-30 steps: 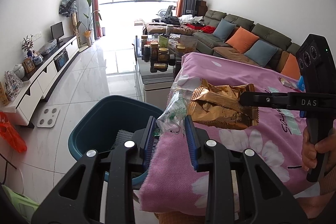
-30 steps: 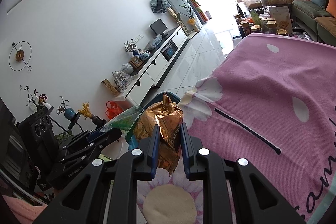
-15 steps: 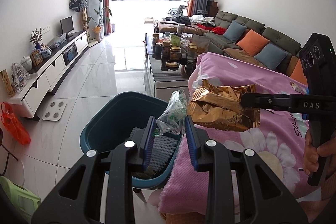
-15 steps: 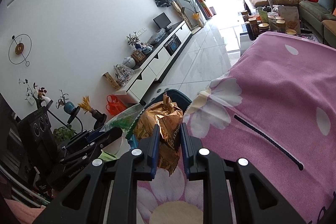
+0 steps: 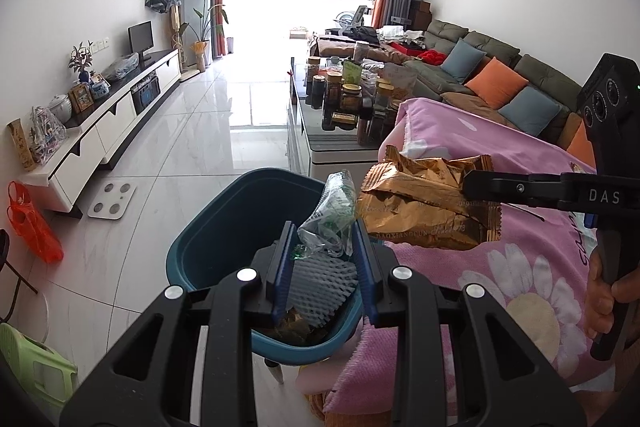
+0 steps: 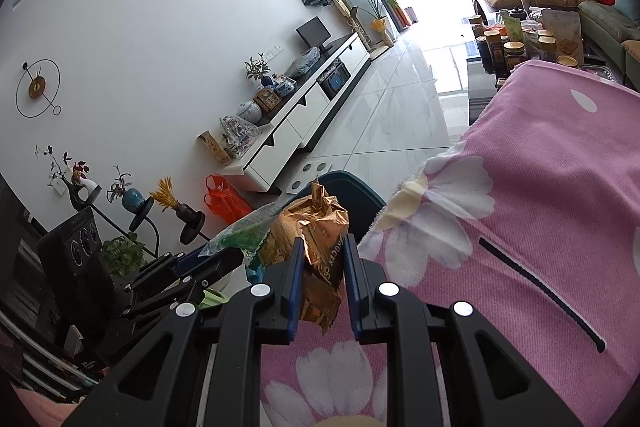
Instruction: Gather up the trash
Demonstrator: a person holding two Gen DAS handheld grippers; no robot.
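Note:
My left gripper [image 5: 320,239] is shut on a clear plastic wrapper with green print [image 5: 330,215] and holds it over the dark teal bin [image 5: 208,227]. The bin holds white foam netting [image 5: 320,287] and brown scraps. My right gripper [image 6: 321,259] is shut on a crumpled gold foil snack bag [image 6: 316,227], held above the edge of the pink flowered cloth [image 6: 540,187]. In the left wrist view the gold bag [image 5: 424,211] hangs just right of the bin, with the right gripper's fingers [image 5: 520,187] on it. The green wrapper also shows in the right wrist view [image 6: 244,231].
A glass coffee table [image 5: 304,123] with several jars stands beyond the bin. A white TV cabinet [image 5: 100,123] runs along the left wall, a sofa [image 5: 500,75] along the right. An orange bag [image 5: 32,227], a scale [image 5: 112,201] and a green stool [image 5: 36,367] sit on the tiled floor.
Both grippers have moved left with their trash. The left gripper and green wrapper went from over the cloth's edge to over the bin; the gold bag now reaches past the cloth's edge.

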